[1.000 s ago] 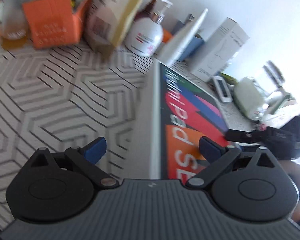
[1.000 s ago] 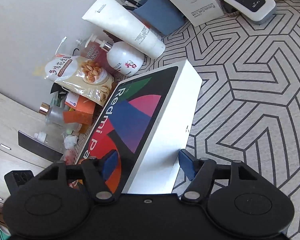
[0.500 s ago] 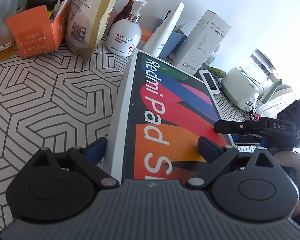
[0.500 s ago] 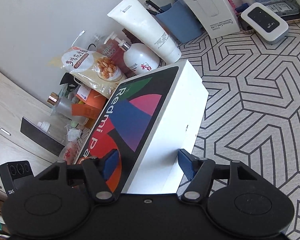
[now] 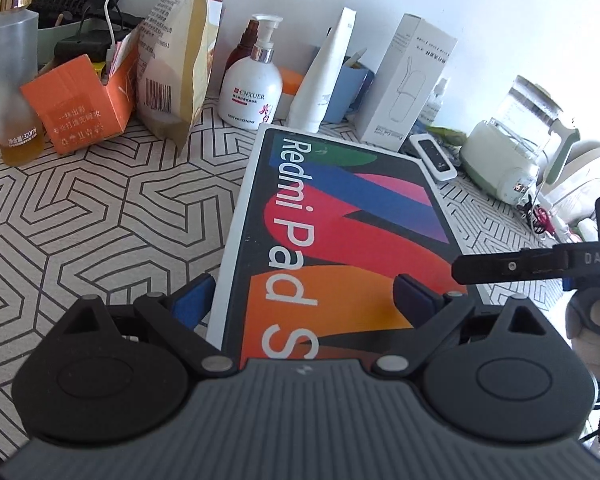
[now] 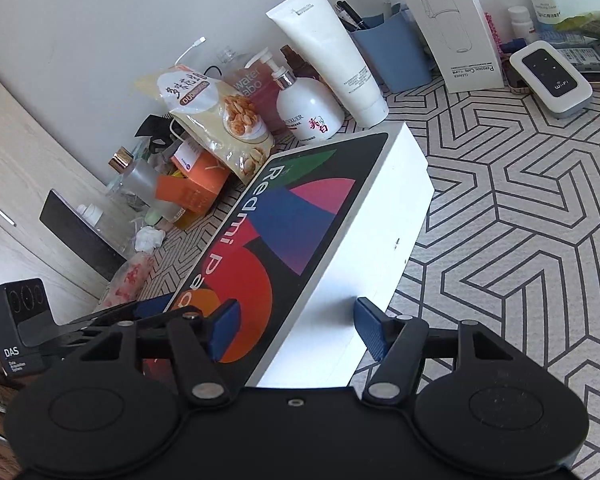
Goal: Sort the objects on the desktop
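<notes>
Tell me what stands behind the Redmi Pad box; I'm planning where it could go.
Behind the Redmi Pad box: a white pump bottle, white tube, blue cup, tall white carton. What lies under the box is hidden.

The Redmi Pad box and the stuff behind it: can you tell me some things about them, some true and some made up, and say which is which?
1. The Redmi Pad box sits between the fingers of both the left gripper and the right gripper. True.
2. The white pump bottle lies on its side. False: it stands upright.
3. The orange carton is closed. False: its top flaps are open.
4. The white tube leans against a blue holder. True.
5. The small wifi device rests on top of the Redmi Pad box. False: it lies on the patterned mat, apart from the box.
</notes>
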### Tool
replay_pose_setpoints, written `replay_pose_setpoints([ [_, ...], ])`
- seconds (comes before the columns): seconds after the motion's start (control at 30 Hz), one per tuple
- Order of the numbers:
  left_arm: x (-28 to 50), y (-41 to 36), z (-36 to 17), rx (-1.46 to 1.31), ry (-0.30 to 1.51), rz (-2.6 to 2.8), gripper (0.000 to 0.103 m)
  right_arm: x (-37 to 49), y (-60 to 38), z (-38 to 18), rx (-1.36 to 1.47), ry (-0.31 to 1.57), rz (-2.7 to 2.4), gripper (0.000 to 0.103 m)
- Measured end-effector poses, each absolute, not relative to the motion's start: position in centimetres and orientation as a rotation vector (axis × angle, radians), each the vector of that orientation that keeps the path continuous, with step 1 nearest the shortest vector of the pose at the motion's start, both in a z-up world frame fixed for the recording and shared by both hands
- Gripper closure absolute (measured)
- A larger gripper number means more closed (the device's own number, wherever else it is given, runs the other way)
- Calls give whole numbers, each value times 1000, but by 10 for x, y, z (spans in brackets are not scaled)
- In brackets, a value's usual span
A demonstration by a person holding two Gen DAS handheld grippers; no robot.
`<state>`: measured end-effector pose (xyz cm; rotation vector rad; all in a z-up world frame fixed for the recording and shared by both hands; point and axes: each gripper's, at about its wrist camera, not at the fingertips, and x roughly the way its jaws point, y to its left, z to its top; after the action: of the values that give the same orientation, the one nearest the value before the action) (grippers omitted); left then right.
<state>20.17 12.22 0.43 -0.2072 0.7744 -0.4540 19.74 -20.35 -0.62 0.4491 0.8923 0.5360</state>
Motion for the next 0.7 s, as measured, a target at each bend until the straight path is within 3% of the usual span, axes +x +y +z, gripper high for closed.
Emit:
replay_pose_setpoints([
  [0.3,201,126,22,-111,811,-360,6,169,-162,24,-2,830,535,38],
  [0.7,207,114,20,-103,839,-355,6,168,-170,4,-25,865,521,41],
])
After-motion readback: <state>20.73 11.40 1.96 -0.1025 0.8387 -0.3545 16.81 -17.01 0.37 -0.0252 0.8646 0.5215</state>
